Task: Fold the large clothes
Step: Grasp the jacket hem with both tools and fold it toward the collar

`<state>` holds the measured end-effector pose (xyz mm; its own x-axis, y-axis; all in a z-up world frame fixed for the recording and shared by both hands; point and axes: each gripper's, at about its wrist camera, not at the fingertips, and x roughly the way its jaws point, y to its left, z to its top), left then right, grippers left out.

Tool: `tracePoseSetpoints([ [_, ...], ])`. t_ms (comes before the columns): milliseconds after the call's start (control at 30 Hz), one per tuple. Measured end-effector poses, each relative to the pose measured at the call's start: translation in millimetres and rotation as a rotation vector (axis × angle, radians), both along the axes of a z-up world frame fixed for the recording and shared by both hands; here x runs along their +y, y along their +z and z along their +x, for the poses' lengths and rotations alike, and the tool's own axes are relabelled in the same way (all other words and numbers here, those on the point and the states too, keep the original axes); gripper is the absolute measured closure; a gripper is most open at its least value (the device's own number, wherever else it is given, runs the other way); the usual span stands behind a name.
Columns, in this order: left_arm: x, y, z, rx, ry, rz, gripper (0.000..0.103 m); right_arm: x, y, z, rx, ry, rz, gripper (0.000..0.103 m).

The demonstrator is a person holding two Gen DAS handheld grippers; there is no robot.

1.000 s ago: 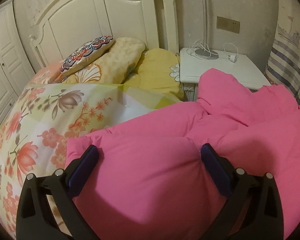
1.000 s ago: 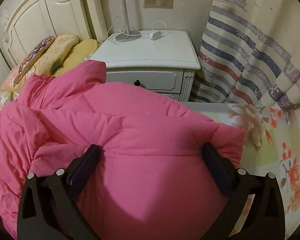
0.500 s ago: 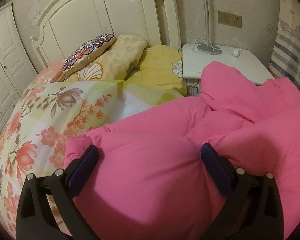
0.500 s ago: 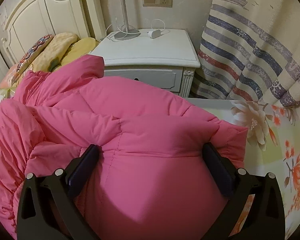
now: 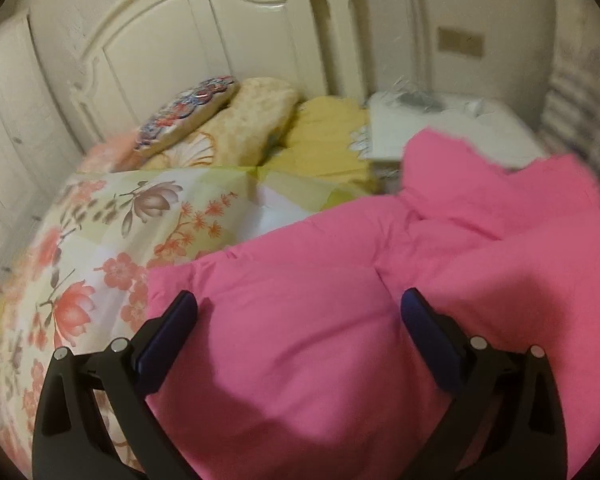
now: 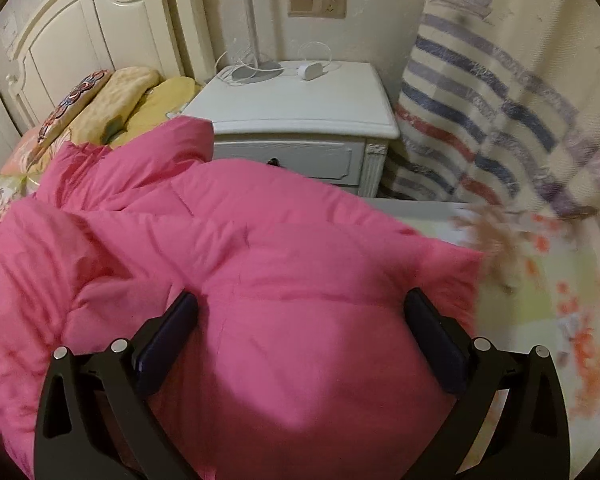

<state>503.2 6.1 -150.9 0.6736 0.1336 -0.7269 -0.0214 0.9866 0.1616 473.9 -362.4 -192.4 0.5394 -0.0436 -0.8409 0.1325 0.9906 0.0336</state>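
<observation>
A big pink padded jacket (image 5: 400, 264) lies spread on the bed; it also fills the right wrist view (image 6: 228, 240). My left gripper (image 5: 298, 312) is open, its fingers wide apart over the jacket's left part, near its edge by the floral quilt. My right gripper (image 6: 300, 312) is open too, its fingers straddling a puffed section near the jacket's right edge. Neither gripper holds any fabric. The jacket under both grippers is in shadow.
A floral quilt (image 5: 112, 248) covers the bed. Pillows (image 5: 236, 120) lie against the white headboard (image 5: 172, 40). A white nightstand (image 6: 300, 104) with a lamp base and cables stands beyond the jacket. A striped curtain (image 6: 500, 112) hangs at the right.
Both views have shifted and blurred slightly: the grippers are moving over the jacket. The jacket's folds have settled a little lower. Both grippers stay open.
</observation>
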Motion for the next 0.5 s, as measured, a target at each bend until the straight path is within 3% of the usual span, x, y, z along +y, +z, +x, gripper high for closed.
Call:
tracePoseSetpoints([
  [100,23.1,40.4,-45.7,-0.124,0.021,-0.084,0.004,2.3,46.9,-42.2,-0.138,0.009,0.074,0.004],
  [167,25.5,57.3,-75.6,-0.132,-0.043,-0.153,0.002,15.4,74.3,-79.5,-0.212,0.053,0.11,0.004],
  [233,6.8,61.4,-105.1,-0.099,-0.141,-0.179,0.002,44.6,82.8,-106.5,-0.214,0.139,0.1,0.004],
  [367,-56.8,25.4,-137.3,-0.009,-0.242,-0.014,0.002,104.3,55.9,-127.2,-0.127,0.234,-0.06,0.004],
  [433,-73.4,-1.7,-137.9,0.07,-0.247,0.023,0.002,121.4,25.6,-122.1,-0.039,0.251,-0.144,0.004],
  [500,-72.5,-14.3,-141.4,0.09,-0.221,0.029,0.002,121.4,0.4,-120.6,0.059,0.214,-0.164,0.005],
])
